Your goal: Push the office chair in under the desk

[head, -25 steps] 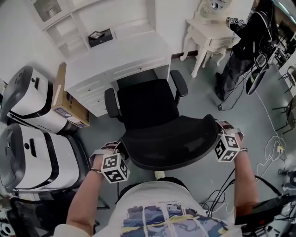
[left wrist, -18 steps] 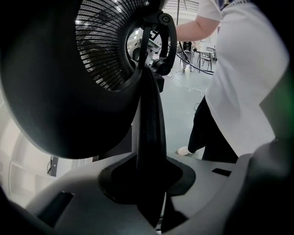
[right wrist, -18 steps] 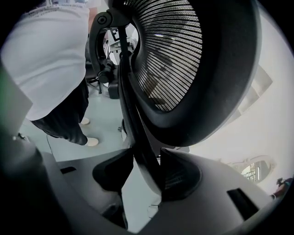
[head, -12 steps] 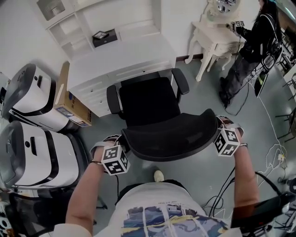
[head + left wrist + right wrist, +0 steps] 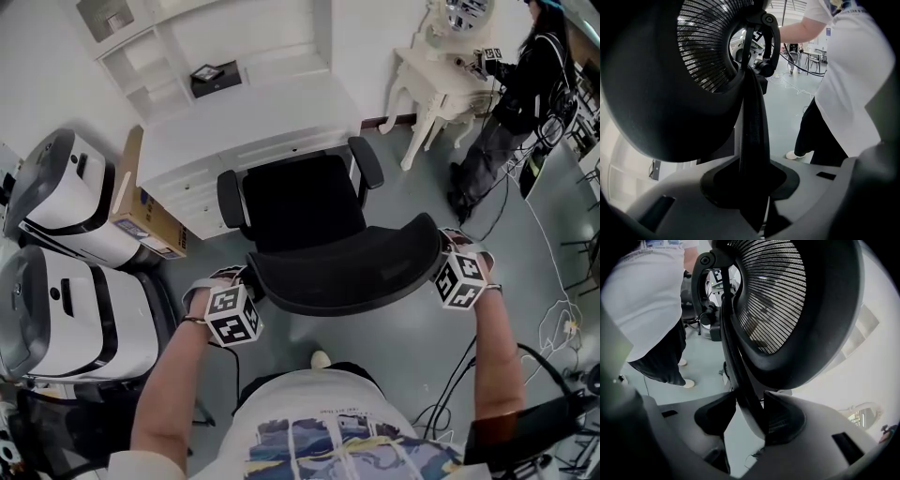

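Note:
A black office chair stands facing the white desk (image 5: 244, 117), its seat (image 5: 302, 202) at the desk's kneehole and its armrests (image 5: 230, 199) just short of the desk front. The mesh backrest (image 5: 342, 272) is nearest me. My left gripper (image 5: 249, 283) is shut on the backrest's left edge; in the left gripper view the black frame (image 5: 752, 136) runs down between the jaws of the left gripper (image 5: 750, 192). My right gripper (image 5: 439, 247) is shut on the right edge, and the frame (image 5: 736, 366) sits pinched in the right gripper (image 5: 747, 418).
Two white machines (image 5: 66, 197) and a cardboard box (image 5: 141, 211) stand left of the desk. A white dressing table (image 5: 441, 80) and a standing person (image 5: 511, 103) are at the right. Cables (image 5: 553, 319) lie on the grey floor at the right.
The chair and both grippers have moved toward the desk, and the seat sits closer to the kneehole. Both grips on the backrest are unchanged.

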`<state>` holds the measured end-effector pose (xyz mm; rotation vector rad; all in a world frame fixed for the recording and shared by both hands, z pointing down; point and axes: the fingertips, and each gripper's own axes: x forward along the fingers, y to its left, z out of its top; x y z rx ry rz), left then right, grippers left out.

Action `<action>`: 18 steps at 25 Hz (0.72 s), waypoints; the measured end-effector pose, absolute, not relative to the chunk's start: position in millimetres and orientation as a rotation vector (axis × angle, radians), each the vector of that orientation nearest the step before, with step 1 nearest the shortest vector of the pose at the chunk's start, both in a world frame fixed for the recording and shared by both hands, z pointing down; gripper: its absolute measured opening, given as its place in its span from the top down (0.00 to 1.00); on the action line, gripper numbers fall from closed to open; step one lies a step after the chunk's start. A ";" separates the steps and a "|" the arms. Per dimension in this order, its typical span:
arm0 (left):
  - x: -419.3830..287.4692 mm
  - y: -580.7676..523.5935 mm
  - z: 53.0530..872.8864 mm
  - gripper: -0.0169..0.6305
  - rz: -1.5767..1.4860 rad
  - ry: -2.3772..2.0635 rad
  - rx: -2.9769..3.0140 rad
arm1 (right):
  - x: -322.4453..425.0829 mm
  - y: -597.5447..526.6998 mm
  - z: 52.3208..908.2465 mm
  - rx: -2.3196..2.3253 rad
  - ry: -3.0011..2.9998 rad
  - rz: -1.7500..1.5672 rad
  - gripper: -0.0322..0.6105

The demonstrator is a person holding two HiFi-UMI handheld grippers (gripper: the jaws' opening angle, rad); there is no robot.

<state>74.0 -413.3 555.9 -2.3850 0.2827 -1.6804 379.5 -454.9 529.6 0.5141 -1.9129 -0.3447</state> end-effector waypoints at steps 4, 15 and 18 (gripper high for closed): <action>75.1 -424.1 557.3 0.80 -1.685 0.286 -2.387 | 380.4 -466.8 531.1 0.519 -1.916 -0.348 0.64; 71.9 -445.0 557.1 0.80 -1.696 0.283 -2.388 | 377.1 -485.9 530.7 0.521 -1.927 -0.355 0.64; 69.1 -447.0 556.4 0.80 -1.692 0.279 -2.389 | 374.3 -486.4 529.8 0.517 -1.932 -0.361 0.64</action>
